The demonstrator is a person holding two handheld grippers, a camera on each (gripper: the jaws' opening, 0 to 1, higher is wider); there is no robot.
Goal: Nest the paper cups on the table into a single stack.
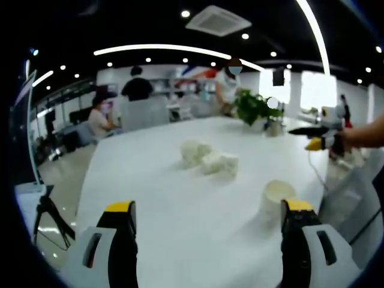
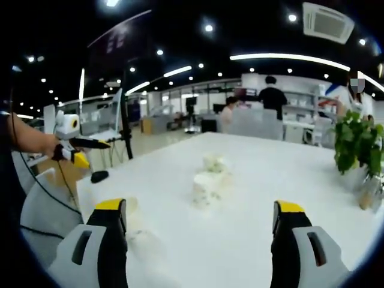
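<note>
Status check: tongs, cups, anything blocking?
Left tongs open, empty. Right tongs open, empty. Paper cups loose on the white table, unstacked; nearest cup by the left tongs. Plant well behind.

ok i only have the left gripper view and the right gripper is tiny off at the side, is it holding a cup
observer: no, in the right gripper view the right gripper has its jaws wide apart with nothing between them.
operator: anything on the table besides cups and the plant
observer: yes, a small dark object sits near the corner of the table; I can't tell what it is.
operator: is the right one lined up on the cups
observer: roughly, the cluster of paper cups lies ahead of it, about centred between its jaws.
</note>
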